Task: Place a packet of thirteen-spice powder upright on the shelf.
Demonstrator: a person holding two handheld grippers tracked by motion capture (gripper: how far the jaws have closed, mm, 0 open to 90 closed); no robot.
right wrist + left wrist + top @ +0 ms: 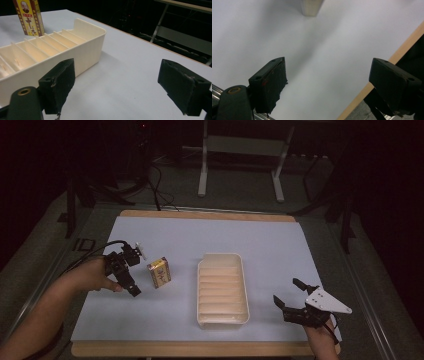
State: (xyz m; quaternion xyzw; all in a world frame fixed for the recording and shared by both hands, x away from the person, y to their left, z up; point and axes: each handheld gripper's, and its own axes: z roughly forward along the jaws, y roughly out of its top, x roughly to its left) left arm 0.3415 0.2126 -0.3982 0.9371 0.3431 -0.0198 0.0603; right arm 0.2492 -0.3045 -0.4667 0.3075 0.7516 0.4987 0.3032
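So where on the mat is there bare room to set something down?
Bare mat lies behind the box and tray, and between tray and right tool. It is tightest between left tool and box.

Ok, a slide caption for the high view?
Left gripper open beside the upright yellow box; cream tray mid-table; right gripper open near the front edge.

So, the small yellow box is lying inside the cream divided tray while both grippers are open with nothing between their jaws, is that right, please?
Not quite: the small yellow box stands upright on the white table cover, outside the cream divided tray, between it and the left gripper, as the high view shows. The rest holds: the left gripper and the right gripper are open with nothing between their jaws.
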